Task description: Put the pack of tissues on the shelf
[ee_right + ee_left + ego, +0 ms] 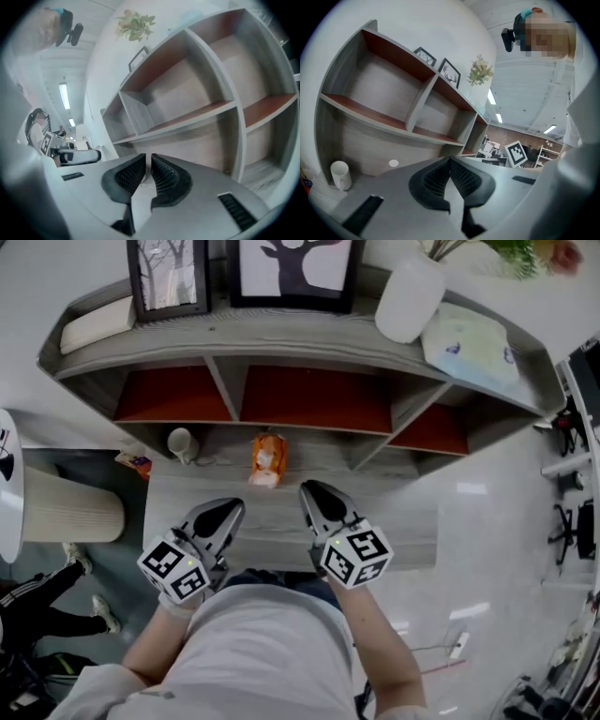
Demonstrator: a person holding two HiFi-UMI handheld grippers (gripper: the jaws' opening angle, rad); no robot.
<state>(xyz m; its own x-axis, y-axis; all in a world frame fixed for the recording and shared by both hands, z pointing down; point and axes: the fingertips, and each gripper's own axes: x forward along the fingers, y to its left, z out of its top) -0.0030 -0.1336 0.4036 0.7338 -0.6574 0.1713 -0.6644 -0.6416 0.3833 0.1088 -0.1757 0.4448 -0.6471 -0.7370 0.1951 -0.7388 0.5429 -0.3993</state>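
– Two grippers to enter first. How do they stand?
– Left gripper (228,508): near the person, jaws shut pad to pad, nothing between them. Right gripper (317,495): just right of it, jaws likewise pressed together and empty. Both point at the shelf unit (281,334) beyond them.

– Top of the shelf unit, from the left?
– One pale flat book (96,322), lying at the far left end. Two dark picture frames, upright: the left frame (169,277) with a grey print, the right frame (295,270) with a dark tree shape. One white vase (409,298) with greenery. One pack of tissues (469,343), soft, pale blue and white, lying flat on the top board just right of the vase, towards the right end.

– Does anything grip the pack?
– No. It lies well apart from both grippers.

– Below the top board?
– Three open compartments with red-brown backs. Under them, a grey lower board carrying one white cup (181,443) at the left and one orange packet (268,458) near the middle, standing apart from each other.

– Anything else?
– One ribbed white drum (73,506) at the left of the shelf unit. One second person's legs and shoes (80,587) on the floor, near left.
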